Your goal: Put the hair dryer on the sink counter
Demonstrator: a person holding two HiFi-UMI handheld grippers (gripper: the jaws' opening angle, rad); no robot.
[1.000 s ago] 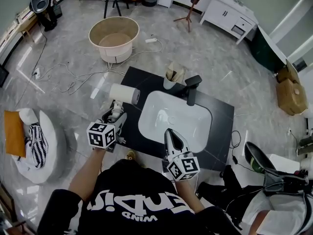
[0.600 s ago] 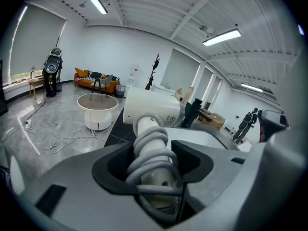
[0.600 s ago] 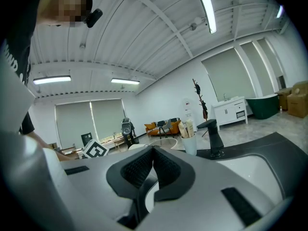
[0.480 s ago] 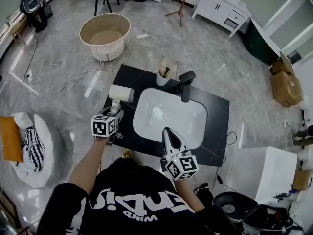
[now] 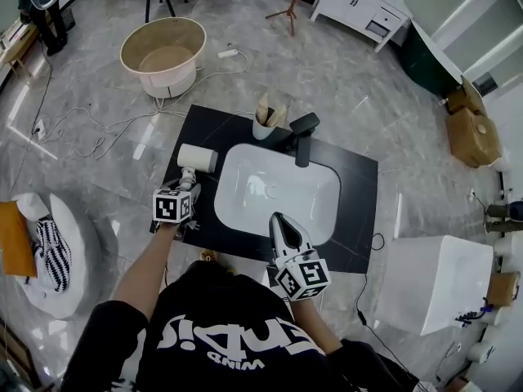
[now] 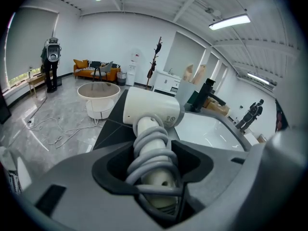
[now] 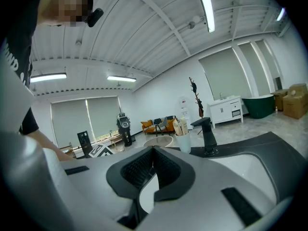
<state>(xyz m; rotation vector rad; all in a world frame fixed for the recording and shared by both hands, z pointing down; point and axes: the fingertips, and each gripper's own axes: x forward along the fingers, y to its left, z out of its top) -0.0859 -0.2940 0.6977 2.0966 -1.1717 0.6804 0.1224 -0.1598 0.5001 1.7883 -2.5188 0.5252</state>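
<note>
The white hair dryer (image 5: 197,158) is at the left end of the black sink counter (image 5: 359,194), beside the white basin (image 5: 278,190). My left gripper (image 5: 187,184) is shut on its handle. In the left gripper view, the handle with its grey cord coiled round it (image 6: 153,146) sits between the jaws of the left gripper (image 6: 156,165), and the barrel (image 6: 151,109) points left. I cannot tell whether the dryer rests on the counter. My right gripper (image 5: 279,222) hovers at the basin's near rim. The right gripper (image 7: 153,163) is shut with nothing in it.
A black faucet (image 5: 302,134) and a white cup of toiletries (image 5: 264,122) stand behind the basin. On the floor are a round tub (image 5: 163,51), loose cables (image 5: 98,133), a white box (image 5: 433,280), cardboard boxes (image 5: 467,121) and a cushion (image 5: 49,251).
The head view has shifted over the counter. My left gripper's marker cube has drawn closer to the dryer's barrel. The right gripper has kept its place at the basin's near rim.
</note>
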